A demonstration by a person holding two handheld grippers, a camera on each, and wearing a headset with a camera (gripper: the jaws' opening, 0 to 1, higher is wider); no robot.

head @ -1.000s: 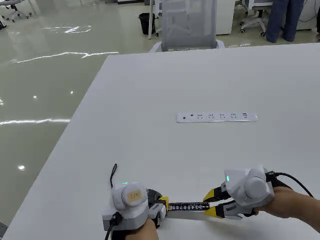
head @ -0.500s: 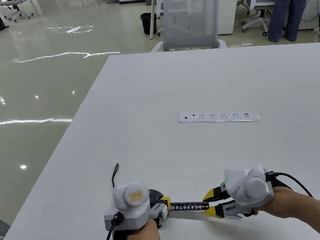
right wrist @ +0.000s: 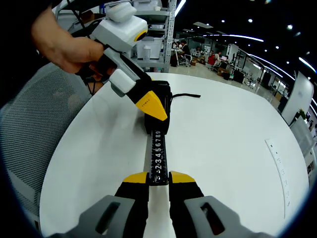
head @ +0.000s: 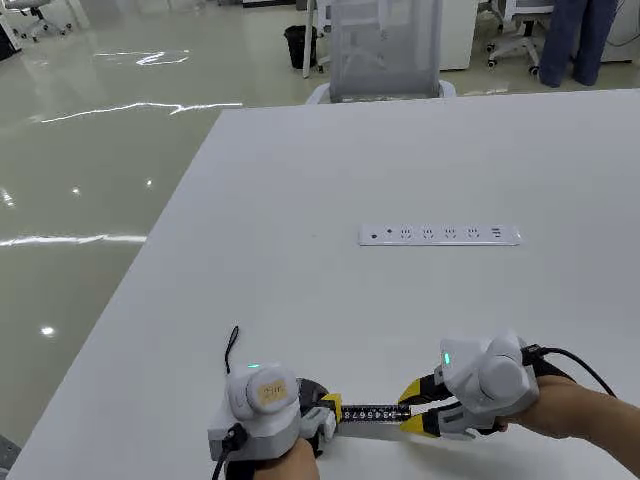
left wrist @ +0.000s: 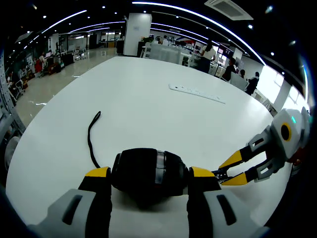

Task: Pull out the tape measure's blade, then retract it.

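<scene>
Blade work is the step in hand. We have the left gripper (left wrist: pixel 149 173) closed around the black case (right wrist: pixel 163 116), one jaw on each flank. The right gripper (right wrist: pixel 158 177) is pinched on the free end of the blade (right wrist: pixel 157 153). Only a short run of numbered blade is out between them, so we judge this to be near one end of the stroke; whether it is the pull or the return we cannot tell.

Next, the case has to be held fixed while the right gripper travels straight along the blade's line without twisting, so the strip stays flat.

The tape sits at the near edge of the table (head: pixel 400 160), low over it or resting on it. Its long axis runs left to right across us, tip pointing to our right.
</scene>
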